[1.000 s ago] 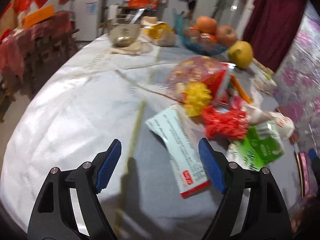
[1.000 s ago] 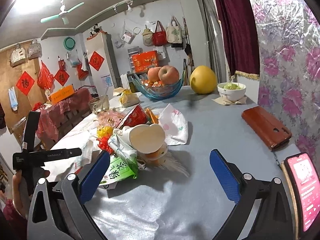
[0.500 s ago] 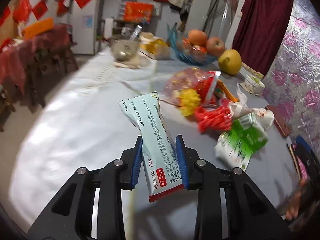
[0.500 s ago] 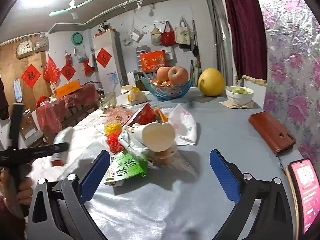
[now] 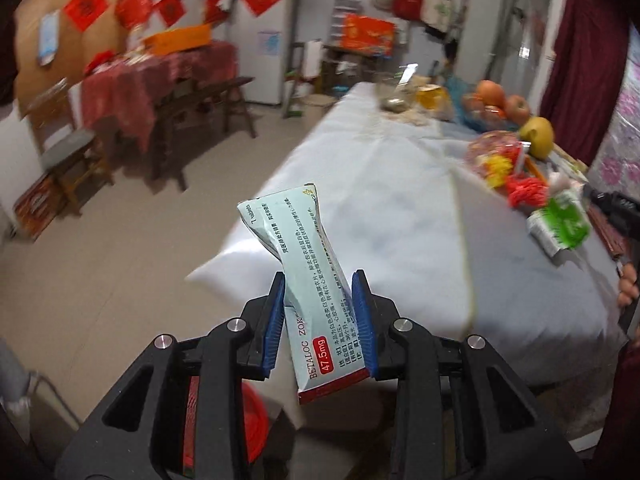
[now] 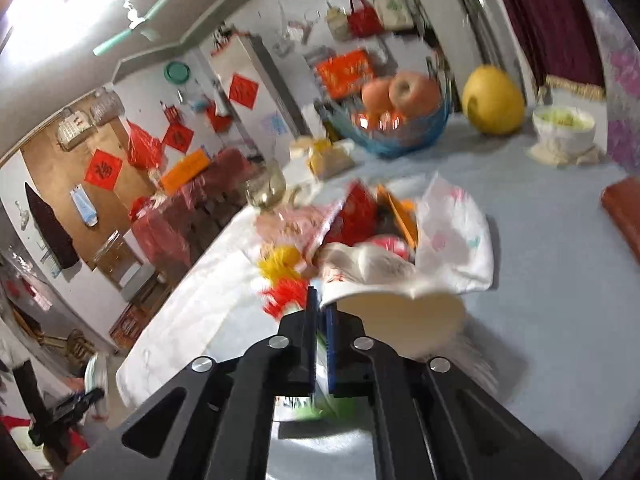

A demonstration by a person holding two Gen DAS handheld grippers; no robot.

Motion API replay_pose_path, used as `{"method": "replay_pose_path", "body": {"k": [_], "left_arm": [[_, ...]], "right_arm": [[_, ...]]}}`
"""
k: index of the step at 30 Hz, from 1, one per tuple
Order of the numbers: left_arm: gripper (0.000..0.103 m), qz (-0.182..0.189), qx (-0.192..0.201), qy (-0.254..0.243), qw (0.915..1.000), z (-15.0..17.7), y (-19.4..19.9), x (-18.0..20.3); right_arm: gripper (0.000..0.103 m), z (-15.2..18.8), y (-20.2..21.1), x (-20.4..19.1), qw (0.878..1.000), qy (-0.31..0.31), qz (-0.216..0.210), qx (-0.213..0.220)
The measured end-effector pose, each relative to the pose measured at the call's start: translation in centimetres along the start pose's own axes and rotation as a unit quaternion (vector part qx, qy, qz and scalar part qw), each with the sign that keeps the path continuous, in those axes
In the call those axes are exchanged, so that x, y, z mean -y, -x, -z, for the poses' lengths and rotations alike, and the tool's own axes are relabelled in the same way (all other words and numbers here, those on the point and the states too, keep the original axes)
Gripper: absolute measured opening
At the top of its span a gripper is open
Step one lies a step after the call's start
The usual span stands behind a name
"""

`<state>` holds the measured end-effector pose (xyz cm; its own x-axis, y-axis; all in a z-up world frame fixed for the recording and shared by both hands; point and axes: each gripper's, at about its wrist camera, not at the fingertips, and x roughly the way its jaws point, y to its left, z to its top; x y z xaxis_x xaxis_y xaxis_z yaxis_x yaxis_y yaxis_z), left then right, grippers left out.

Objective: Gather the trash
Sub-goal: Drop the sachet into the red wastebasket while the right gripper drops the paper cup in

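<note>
Trash: the medicine box point(image 5: 310, 280), crushed, is clamped between the left gripper point(image 5: 320, 312) pads, projecting forward past the table point(image 5: 380, 216) edge; a thin grip may let it slip. Right gripper point(image 6: 319, 322) jaws have just closed, nearly touching, on the green carton point(image 6: 318, 344) edge; paper cup point(image 6: 396, 320) immediately right may topple.

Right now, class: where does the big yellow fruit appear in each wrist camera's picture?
Left wrist: the yellow fruit sits at the far right, on the table's far end.
Right wrist: the fruit sits in the upper right.
Shared landmark: the apples in the blue bowl, just left of it in both.
</note>
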<state>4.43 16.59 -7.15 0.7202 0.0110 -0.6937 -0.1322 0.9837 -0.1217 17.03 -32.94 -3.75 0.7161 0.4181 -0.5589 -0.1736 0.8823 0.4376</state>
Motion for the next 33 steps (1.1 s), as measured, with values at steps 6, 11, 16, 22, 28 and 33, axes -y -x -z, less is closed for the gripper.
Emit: {"method": "replay_pose_path", "body": {"k": [6,11,16,22,28,33], "left_arm": [[0.034,-0.036,-0.039,0.046,0.9975,4.1,0.7,-6.4],[0.035,-0.056,-0.084,0.067,0.9926,8.2,-0.4,-10.4],[0.046,-0.046,-0.145,0.108,0.9824,12.6,-3.3,-14.3],[0.089,-0.085,-0.139,0.144,0.9762,11.8,-3.1,-17.4],[0.095,-0.19,-0.045,0.154,0.9685,8.5,1.2,-20.0],[0.096,-0.295,-0.012,0.132,0.9462,7.3,3.0,-21.2]], "right_arm": [[0.004,-0.6,6.2,-5.4,0.994,0.053,-0.005,0.1],[0.004,0.5,10.1,-11.8,0.986,0.108,-0.059,0.116],[0.004,3.3,10.5,-18.0,0.978,0.146,-0.124,0.079],[0.004,8.8,8.4,-26.3,0.958,0.197,-0.208,-0.015],[0.004,15.8,3.8,-32.6,0.927,0.237,-0.256,-0.137],[0.004,21.1,-0.5,-36.4,0.898,0.266,-0.269,-0.226]]}}
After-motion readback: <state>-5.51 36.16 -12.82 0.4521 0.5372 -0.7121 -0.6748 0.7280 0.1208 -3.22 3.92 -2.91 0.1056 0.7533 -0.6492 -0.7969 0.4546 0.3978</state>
